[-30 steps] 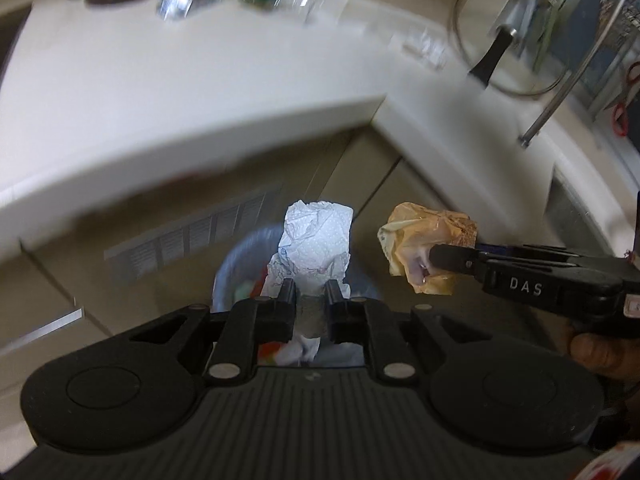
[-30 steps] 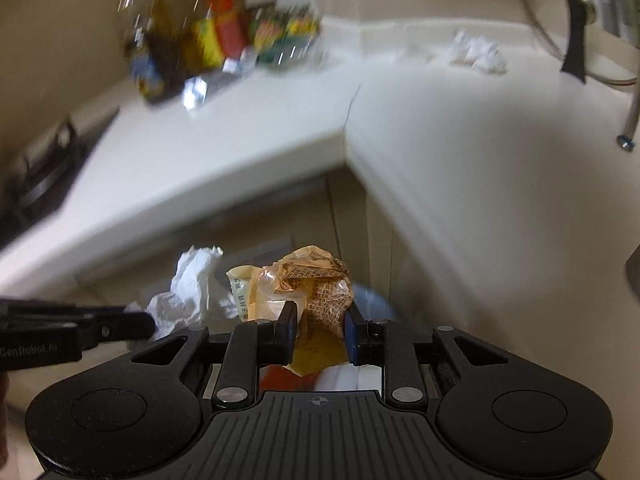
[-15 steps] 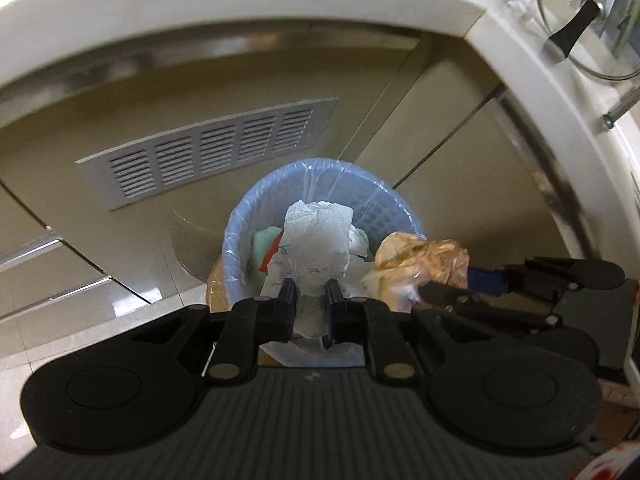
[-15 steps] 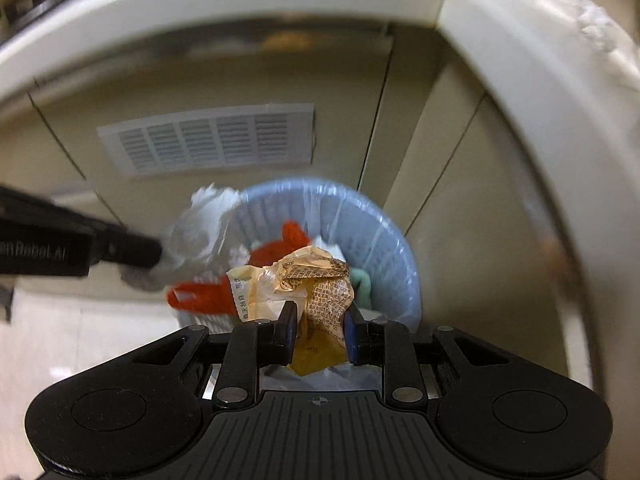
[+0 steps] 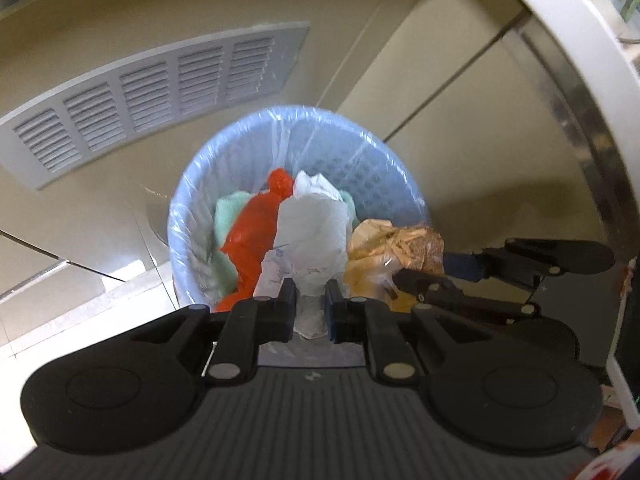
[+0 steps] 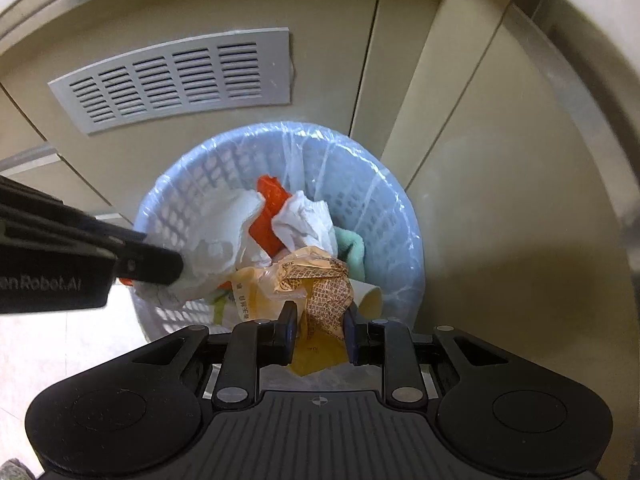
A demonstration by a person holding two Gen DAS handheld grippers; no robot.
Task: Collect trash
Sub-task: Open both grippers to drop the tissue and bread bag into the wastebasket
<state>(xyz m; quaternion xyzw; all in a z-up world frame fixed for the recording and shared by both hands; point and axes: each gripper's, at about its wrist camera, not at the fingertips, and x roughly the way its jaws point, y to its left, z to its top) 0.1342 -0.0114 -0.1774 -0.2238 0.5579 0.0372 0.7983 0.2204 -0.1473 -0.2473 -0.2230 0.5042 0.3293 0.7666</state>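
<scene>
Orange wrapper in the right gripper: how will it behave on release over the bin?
The orange wrapper looks like thin crinkled film, so probably very light and may drift. It is crumpled, so it may spring open. The right gripper holds it above the bin, so it likely lands inside.

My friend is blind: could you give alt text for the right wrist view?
The right tool pinches a crumpled orange wrapper above a blue lined bin already holding trash. The left tool holds white paper over it.
</scene>
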